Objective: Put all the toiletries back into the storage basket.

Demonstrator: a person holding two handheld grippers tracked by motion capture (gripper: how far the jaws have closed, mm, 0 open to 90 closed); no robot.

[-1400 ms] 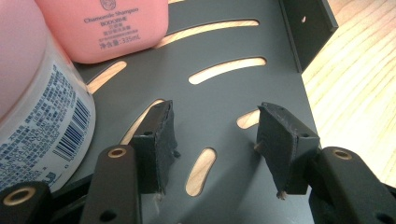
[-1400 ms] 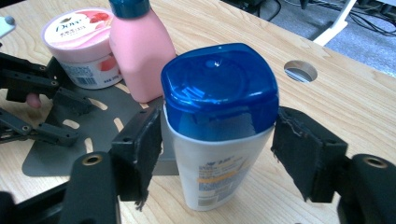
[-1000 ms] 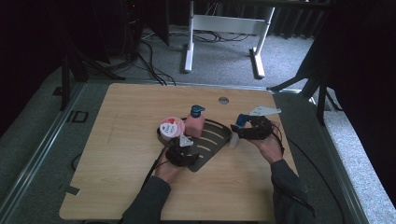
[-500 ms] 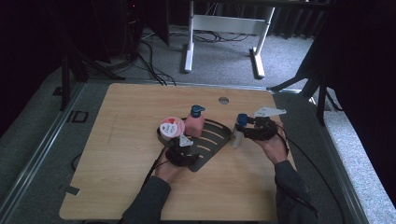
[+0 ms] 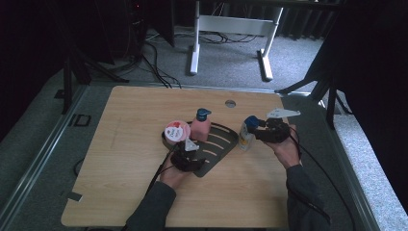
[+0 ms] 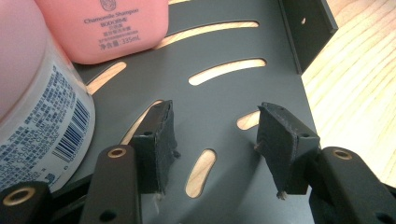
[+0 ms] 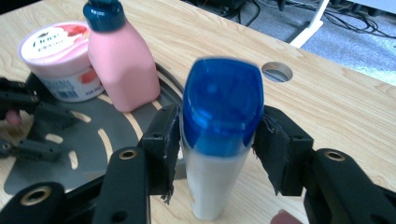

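A white bottle with a blue cap [image 5: 245, 137] stands on the wooden table just right of the black slotted tray [image 5: 221, 144]. My right gripper [image 5: 250, 126] has just been closing its jaws, and its pads now press the bottle's cap [image 7: 219, 107] from both sides. On the tray stand a pink shampoo bottle [image 5: 200, 127] and a pink-lidded tub [image 5: 176, 132]. My left gripper [image 5: 188, 150] hovers over the tray's near part. Its jaws [image 6: 215, 135] are open with only the slotted plate [image 6: 224, 51] behind them. The tub [image 6: 32, 93] is close on its left.
A round hole [image 5: 230, 103] is cut into the table behind the tray. A white desk frame [image 5: 231, 29] and cables lie on the floor beyond the far edge. Bare wood stretches left of the tray and along the front.
The right gripper's jaws have closed onto the blue-capped bottle, and that hand has shifted slightly. The left hand has stayed where it was.
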